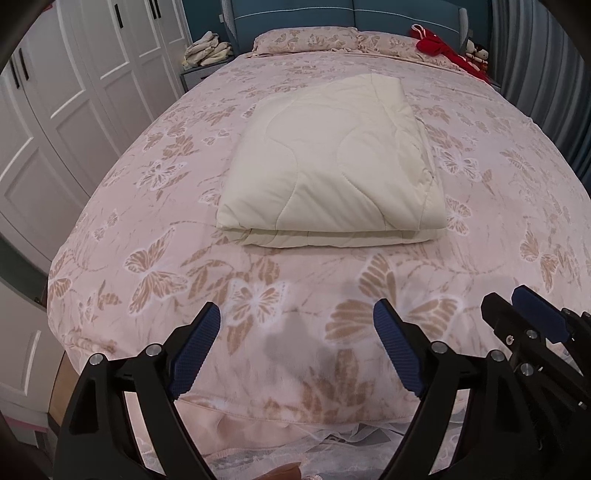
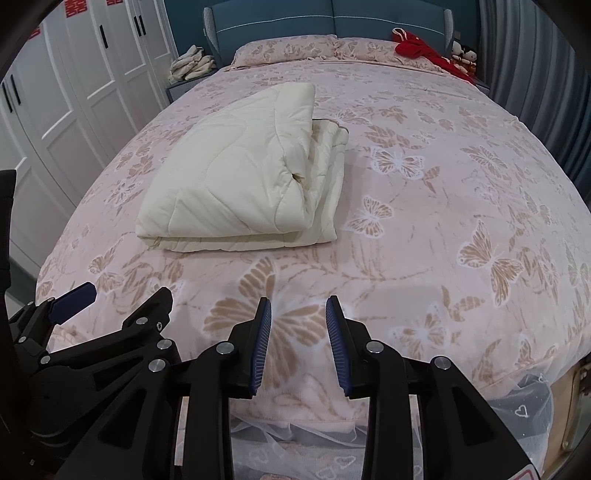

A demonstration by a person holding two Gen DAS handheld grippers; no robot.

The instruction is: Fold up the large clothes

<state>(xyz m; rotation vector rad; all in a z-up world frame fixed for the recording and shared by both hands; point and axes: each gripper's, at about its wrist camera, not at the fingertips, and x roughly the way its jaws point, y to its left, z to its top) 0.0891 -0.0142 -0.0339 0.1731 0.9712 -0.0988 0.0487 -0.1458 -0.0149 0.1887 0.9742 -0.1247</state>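
A cream quilted blanket (image 1: 328,162) lies folded into a thick rectangle in the middle of the bed; it also shows in the right wrist view (image 2: 236,173), left of centre, with layered edges on its right side. My left gripper (image 1: 297,325) is open and empty above the foot of the bed, well short of the blanket. My right gripper (image 2: 298,314) is open with a narrower gap, empty, also at the foot of the bed. Each gripper shows in the other's view: the right one (image 1: 532,321) and the left one (image 2: 77,295).
The bed has a pink butterfly-print cover (image 1: 147,229), pillows (image 1: 306,38) and a blue headboard (image 2: 332,18). A red garment (image 1: 439,46) lies at the far right by the pillows. White wardrobe doors (image 1: 74,92) stand left; folded cloths (image 1: 208,51) sit on a nightstand. Grey curtain (image 2: 535,74) right.
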